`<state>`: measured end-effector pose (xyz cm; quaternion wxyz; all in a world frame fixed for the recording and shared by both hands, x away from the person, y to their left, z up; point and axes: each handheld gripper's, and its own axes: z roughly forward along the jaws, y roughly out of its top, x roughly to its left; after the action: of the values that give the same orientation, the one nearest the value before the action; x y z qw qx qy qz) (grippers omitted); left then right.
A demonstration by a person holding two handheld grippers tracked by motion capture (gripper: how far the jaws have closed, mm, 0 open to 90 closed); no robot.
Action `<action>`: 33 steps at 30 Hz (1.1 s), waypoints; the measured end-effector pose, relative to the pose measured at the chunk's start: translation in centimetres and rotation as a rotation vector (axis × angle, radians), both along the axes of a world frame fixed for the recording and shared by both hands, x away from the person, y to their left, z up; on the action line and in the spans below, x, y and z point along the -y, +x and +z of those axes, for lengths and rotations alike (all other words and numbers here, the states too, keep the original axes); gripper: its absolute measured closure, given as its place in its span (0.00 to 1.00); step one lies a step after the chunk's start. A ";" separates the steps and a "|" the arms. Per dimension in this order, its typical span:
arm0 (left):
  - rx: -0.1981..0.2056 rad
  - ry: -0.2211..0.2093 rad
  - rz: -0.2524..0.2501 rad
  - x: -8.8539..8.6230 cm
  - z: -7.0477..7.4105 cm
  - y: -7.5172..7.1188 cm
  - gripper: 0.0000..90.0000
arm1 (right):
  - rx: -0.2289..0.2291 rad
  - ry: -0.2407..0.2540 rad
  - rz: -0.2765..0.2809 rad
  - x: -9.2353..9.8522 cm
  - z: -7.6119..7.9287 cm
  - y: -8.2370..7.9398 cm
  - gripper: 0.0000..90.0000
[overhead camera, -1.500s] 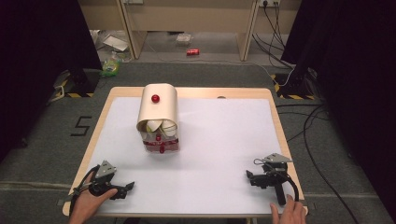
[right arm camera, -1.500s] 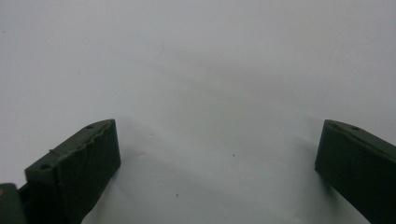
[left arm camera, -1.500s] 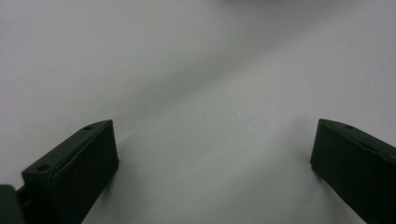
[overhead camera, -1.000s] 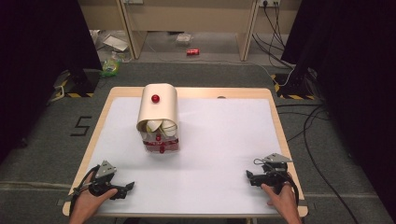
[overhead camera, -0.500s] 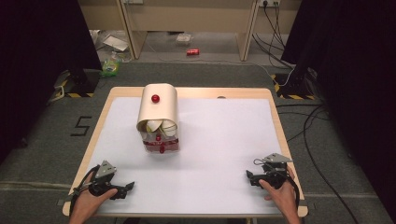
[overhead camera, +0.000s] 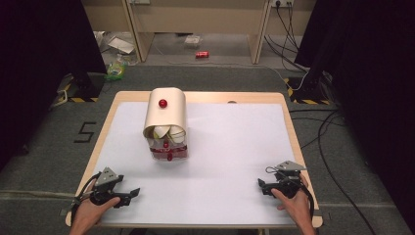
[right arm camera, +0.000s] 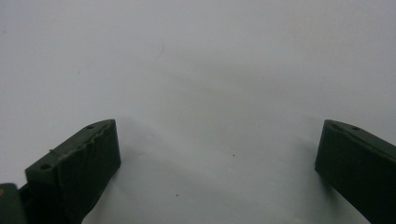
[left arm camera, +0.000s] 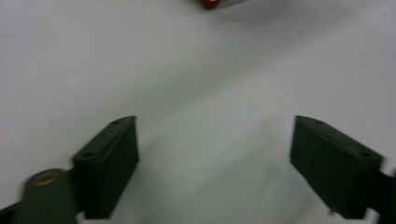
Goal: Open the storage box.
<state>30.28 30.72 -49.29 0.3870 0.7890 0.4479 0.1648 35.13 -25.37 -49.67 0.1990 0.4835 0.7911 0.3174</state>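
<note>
Container [overhead camera: 166, 125] far ahead, both jaws empty

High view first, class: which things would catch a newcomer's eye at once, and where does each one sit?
A beige rounded-top container with a red knob stands on the white table, left of centre toward the far edge, its open front showing pale pieces and red parts. At the near corners rest the left hand-held gripper and the right hand-held gripper, both open and empty, the left one's jaws having just been closing a little.
</note>
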 end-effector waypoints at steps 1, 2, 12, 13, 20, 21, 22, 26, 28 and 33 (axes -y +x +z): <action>0.002 0.002 0.002 0.1 0.2 0.0 0.20 | 0.000 0.000 0.000 0.0 0.0 0.0 0.01; 0.007 -0.003 0.001 0.3 0.4 -0.1 0.16 | 0.000 0.000 0.000 0.0 0.0 0.0 0.01; 0.059 -0.029 -0.040 1.5 1.9 -0.4 0.17 | 0.001 0.000 -0.003 0.0 0.0 0.0 0.01; 0.067 -0.032 -0.045 1.7 2.1 -0.4 0.17 | 0.001 0.000 -0.003 0.0 0.0 0.0 0.01; 0.133 -0.042 -0.090 3.0 3.6 0.0 0.17 | 0.001 -0.001 -0.003 0.0 0.0 0.0 0.01; 0.143 -0.041 -0.099 3.2 3.9 0.0 0.17 | 0.002 0.000 -0.003 0.0 0.0 0.0 0.01; 0.154 -0.040 -0.109 3.5 4.1 0.1 0.17 | 0.001 -0.001 -0.003 0.0 0.0 0.0 0.01; 0.201 -0.047 -0.134 4.2 5.1 0.4 0.17 | 0.001 -0.001 -0.002 0.0 0.0 0.0 0.01; 0.227 -0.056 -0.146 4.6 5.7 0.5 0.17 | 0.001 -0.001 -0.003 0.0 0.0 0.0 0.01; 0.273 -0.063 -0.185 5.3 6.9 0.7 0.17 | 0.001 -0.001 -0.003 0.0 0.0 0.0 0.01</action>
<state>30.97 25.39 -42.38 0.4825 0.7845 0.3214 0.2200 35.11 -25.33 -49.69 0.2001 0.4845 0.7903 0.3172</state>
